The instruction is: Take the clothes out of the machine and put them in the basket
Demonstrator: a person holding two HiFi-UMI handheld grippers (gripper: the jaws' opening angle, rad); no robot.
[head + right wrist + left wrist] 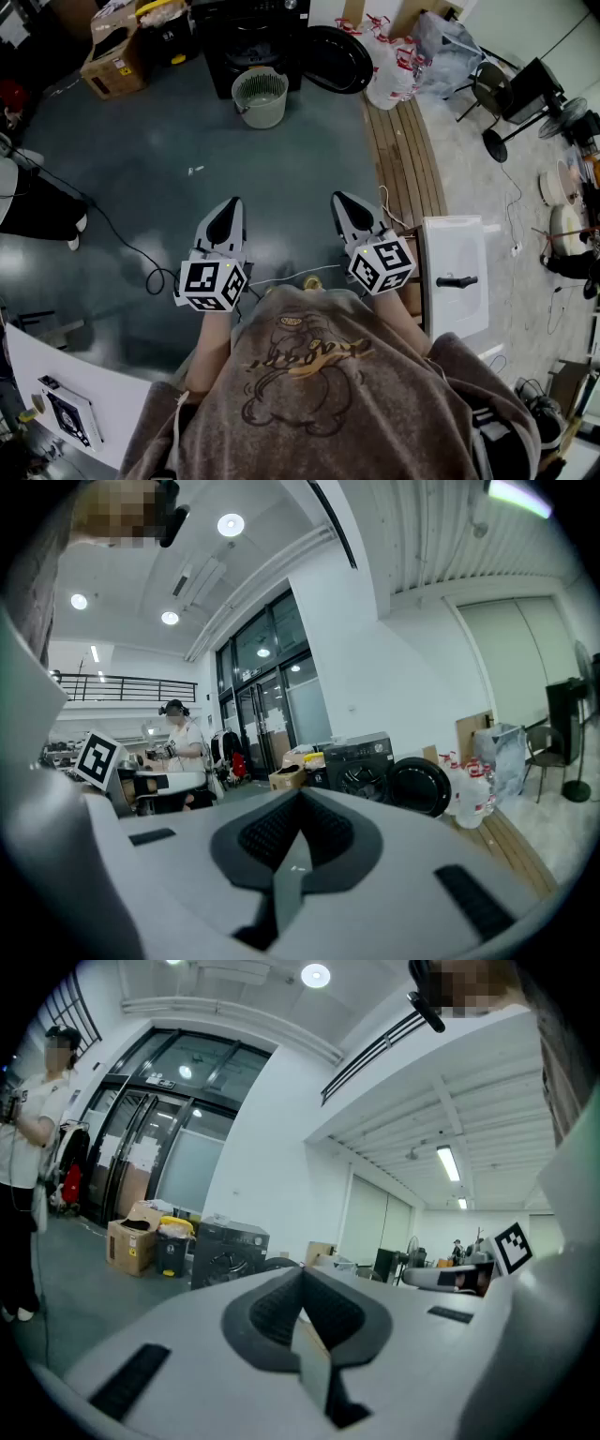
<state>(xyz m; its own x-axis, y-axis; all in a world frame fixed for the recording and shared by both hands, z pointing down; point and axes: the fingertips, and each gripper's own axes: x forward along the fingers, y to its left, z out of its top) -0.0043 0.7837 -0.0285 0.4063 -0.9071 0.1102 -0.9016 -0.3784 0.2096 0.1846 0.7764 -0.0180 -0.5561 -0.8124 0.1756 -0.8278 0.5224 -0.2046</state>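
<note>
Near the body, the left gripper (pixel 228 212) and right gripper (pixel 343 210) are held level, jaws pressed together on nothing. Far ahead, the basket (pixel 260 97) is set just before the machine (pixel 251 37), its door (pixel 336 58) swung open; no clothes can be seen inside from here. The machine should be approached squarely, and jaws parted only once its opening is reached.

Machine (pixel 248 42) black; basket (pixel 262 114) pale grey-green; floor (pixel 150 150) dark blue-grey; cardboard box (pixel 114 67) brown; wooden planks (pixel 398 159) tan.

The left tool (pixel 302 1274), jaws together and empty, points toward the dark washing machine (pixel 228 1252).
</note>
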